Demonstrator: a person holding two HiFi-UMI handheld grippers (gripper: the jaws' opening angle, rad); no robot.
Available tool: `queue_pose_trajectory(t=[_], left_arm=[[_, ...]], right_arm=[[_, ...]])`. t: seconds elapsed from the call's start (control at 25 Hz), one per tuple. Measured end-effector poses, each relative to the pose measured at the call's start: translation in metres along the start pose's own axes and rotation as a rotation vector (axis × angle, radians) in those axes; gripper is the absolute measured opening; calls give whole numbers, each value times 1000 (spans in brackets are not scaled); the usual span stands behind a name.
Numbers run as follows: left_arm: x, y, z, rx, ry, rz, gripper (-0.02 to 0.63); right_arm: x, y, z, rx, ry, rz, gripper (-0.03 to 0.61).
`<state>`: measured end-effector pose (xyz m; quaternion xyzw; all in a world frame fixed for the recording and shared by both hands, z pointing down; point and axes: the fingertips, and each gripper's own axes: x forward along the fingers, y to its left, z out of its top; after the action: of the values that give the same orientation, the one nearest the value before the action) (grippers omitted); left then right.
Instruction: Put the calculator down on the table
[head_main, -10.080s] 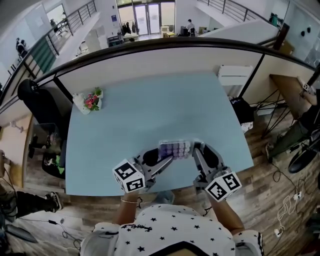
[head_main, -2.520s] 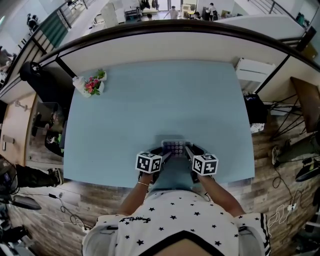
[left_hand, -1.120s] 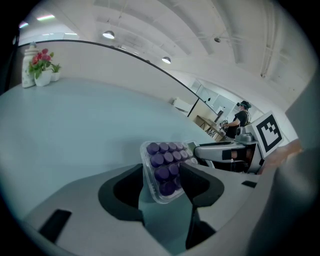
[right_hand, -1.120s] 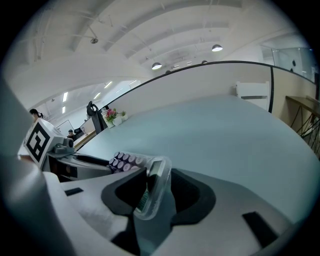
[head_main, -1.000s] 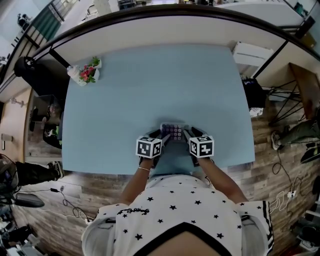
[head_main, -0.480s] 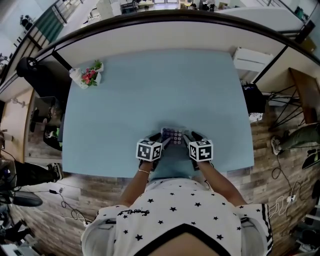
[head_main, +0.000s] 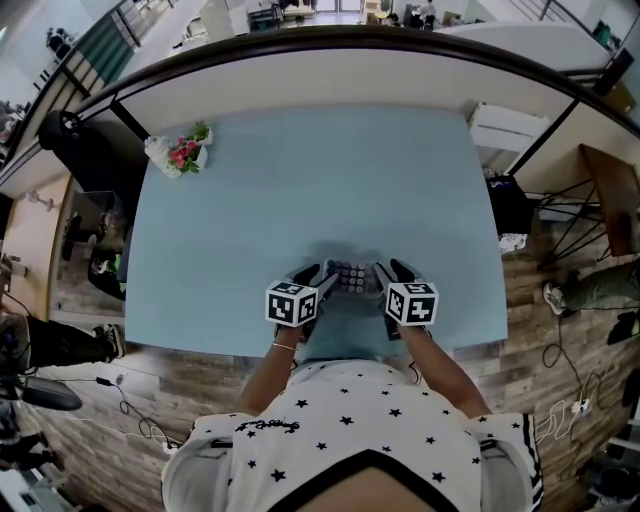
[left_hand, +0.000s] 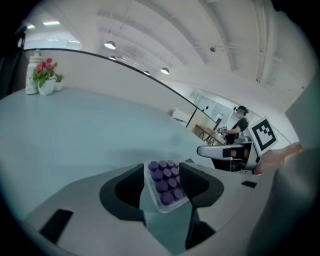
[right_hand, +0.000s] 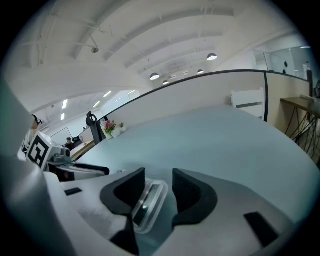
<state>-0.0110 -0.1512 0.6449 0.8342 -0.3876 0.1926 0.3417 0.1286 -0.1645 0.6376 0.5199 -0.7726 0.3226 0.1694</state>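
Observation:
The calculator (head_main: 351, 277), clear-cased with purple keys, lies on the pale blue table (head_main: 300, 180) near its front edge. My left gripper (head_main: 316, 278) stands at its left end and my right gripper (head_main: 385, 275) at its right end. In the left gripper view the key end (left_hand: 165, 182) sits between wide jaws, its right edge running under the right jaw. In the right gripper view the display end (right_hand: 148, 200) lies by the left jaw with a gap to the right one. The right jaws have just been opening around it.
A small pot of pink flowers (head_main: 180, 152) stands at the table's far left corner. A dark curved rail runs behind the table, and a white cabinet (head_main: 500, 125) stands off the far right corner. Wooden floor and cables lie to the right.
Both marker cubes have drawn slightly apart from the calculator since half a second ago. The calculator stays at the same spot by the front edge. Ten seconds ago it was held between both grippers.

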Motion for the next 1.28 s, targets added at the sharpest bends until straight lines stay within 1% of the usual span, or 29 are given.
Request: queue_pose_trajectory(t=[0.08, 0.16, 0.24, 0.4, 0.52, 0.68, 0.72, 0.92, 1.16, 1.28], left_arm=[[-6, -2, 13, 1, -47, -1, 229], [-13, -7, 28, 12, -102, -19, 218], [-21, -14, 46, 33, -169, -49, 207], [-40, -28, 81, 90, -288, -91, 179], [-54, -39, 103, 125, -350, -111, 148], [-71, -58, 124, 181, -422, -133, 85], [-75, -63, 129, 196, -438, -138, 64], [-91, -81, 147, 248, -490, -170, 43], [-105, -98, 160, 286, -519, -213, 41], [-109, -104, 162, 305, -523, -216, 41]], right_arm=[[-6, 2, 16, 13, -50, 13, 163], [-11, 6, 32, 17, -97, 30, 147], [-17, 11, 48, 9, -142, 53, 143], [-30, 25, 78, -3, -226, 103, 114], [-39, 36, 95, -8, -270, 142, 97], [-54, 50, 111, -13, -317, 193, 67], [-57, 53, 115, -15, -329, 206, 58], [-76, 66, 134, -17, -393, 265, 0], [-97, 77, 154, 1, -460, 327, -3], [-106, 82, 161, 0, -484, 347, -3]])
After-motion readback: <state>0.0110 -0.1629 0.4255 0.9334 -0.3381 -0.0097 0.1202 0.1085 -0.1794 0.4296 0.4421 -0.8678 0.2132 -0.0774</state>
